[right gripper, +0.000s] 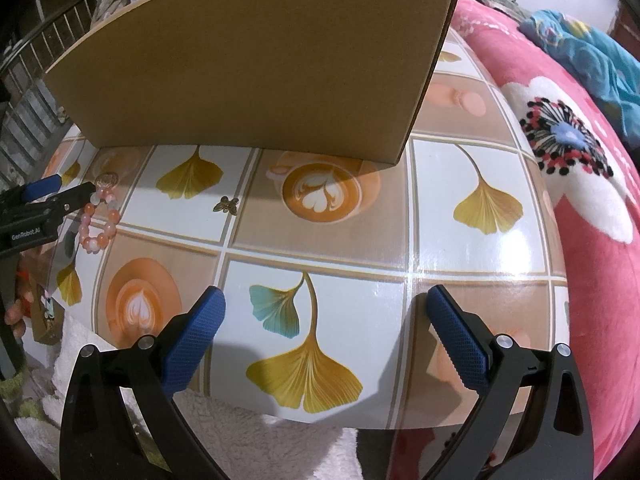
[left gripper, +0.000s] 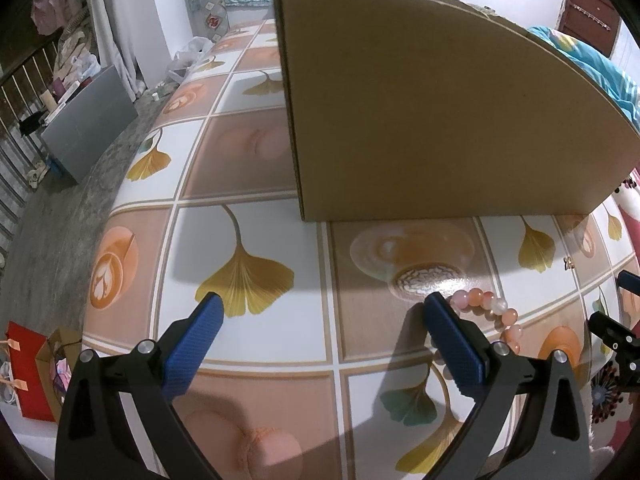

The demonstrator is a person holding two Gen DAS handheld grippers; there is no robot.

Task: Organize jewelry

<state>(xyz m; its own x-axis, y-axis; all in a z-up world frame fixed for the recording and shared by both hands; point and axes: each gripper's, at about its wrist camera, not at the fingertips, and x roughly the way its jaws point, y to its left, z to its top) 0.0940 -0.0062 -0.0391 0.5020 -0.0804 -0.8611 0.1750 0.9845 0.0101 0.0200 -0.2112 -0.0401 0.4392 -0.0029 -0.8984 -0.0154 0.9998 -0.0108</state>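
The cardboard box (left gripper: pixel 440 112) stands on the table (left gripper: pixel 256 184) with its plain side toward both cameras, so can't tell what's in it. The bracelet (right gripper: pixel 98 220) is a loop of pink, peach and whitish beads lying flat on the patterned cloth, right next to the left gripper (left gripper: pixel 320 320), whose jaws are spread wide with nothing between them. The right gripper (right gripper: pixel 324 308) is spread wide too, empty, near the table edge. Only the right view shows the little butterfly charm (right gripper: pixel 227 205) clearly, between bracelet and latte print, plus a pink floral blanket (right gripper: pixel 580 184).
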